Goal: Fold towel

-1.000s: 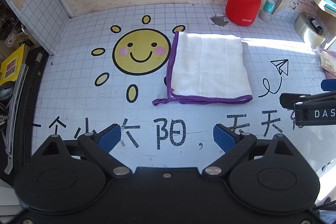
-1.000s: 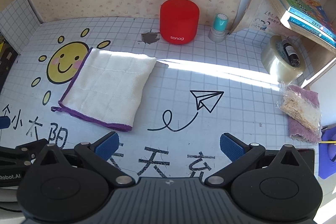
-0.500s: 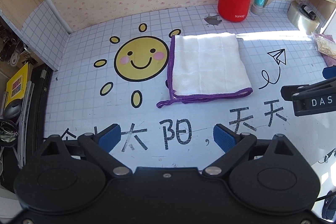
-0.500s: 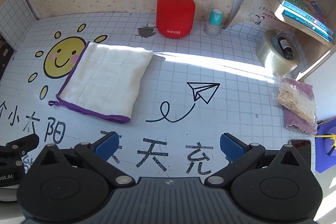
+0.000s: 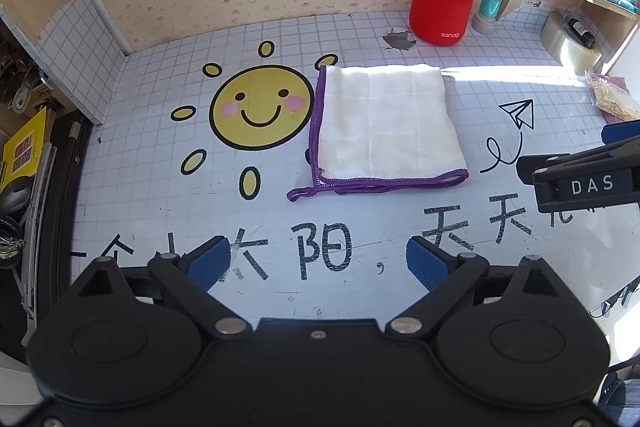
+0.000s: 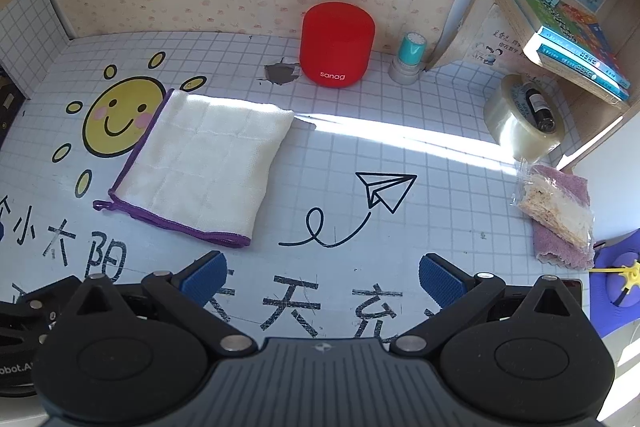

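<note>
Both sets of jaws spread wide and empty, held back from the folded towel.

Left gripper (image 5: 318,261) and right gripper (image 6: 322,275) gaping over the printed characters near the front edge of the surface (image 6: 440,187), nothing between the blue pads. Beyond them, white towel with purple trim (image 5: 384,125) lying flat mid-surface, already doubled into a near-square, just beside the sun face (image 5: 262,107), short of the red Sanag speaker (image 6: 338,45) at the back edge. Likely light, limp and grippy rather than slick, not fragile; best pinched at the purple-hemmed near corners, all layers together, loose hanging loop (image 5: 300,193) left alone. Toward the right edge: tape roll (image 6: 520,123) ringing a small dark bottle (image 6: 538,105); clear bag of pale contents (image 6: 554,203) resting on a purple cloth (image 6: 560,239).
</note>
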{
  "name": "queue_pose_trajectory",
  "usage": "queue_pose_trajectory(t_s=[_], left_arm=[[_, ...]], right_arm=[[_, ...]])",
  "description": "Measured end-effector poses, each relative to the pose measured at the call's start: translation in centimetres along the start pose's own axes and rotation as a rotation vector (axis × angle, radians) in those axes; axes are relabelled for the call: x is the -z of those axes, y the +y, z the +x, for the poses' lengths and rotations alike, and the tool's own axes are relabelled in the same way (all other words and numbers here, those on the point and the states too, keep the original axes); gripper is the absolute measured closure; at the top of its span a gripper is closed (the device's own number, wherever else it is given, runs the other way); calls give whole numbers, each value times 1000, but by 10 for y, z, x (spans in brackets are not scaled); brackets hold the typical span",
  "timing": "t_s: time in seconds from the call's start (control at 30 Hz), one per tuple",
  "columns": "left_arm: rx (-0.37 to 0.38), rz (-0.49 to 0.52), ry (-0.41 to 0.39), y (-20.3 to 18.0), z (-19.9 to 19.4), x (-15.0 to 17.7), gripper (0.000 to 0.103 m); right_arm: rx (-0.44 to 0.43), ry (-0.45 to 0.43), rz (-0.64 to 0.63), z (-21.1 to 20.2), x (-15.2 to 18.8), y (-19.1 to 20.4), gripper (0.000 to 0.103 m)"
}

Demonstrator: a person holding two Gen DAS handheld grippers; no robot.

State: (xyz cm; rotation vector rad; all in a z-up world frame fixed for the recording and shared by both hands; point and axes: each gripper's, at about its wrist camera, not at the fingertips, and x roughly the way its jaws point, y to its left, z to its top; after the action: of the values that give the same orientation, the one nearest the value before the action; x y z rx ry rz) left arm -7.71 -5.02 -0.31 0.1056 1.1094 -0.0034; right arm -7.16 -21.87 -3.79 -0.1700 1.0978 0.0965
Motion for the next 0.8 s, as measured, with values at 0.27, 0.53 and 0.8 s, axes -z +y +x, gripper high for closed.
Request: queue_pose_trajectory(t_s=[0.27,0.53,0.8], left_arm=[[-8,19,12,-3,2,0,8],[-6,25,13,-4,3,0,8],[-2,16,22,-2,4,-1,8]], right_arm=[[-3,2,-11,0,1,6,0],[-9,9,-22,0,1,11,0],[-6,17,-26,3,1,12,0]])
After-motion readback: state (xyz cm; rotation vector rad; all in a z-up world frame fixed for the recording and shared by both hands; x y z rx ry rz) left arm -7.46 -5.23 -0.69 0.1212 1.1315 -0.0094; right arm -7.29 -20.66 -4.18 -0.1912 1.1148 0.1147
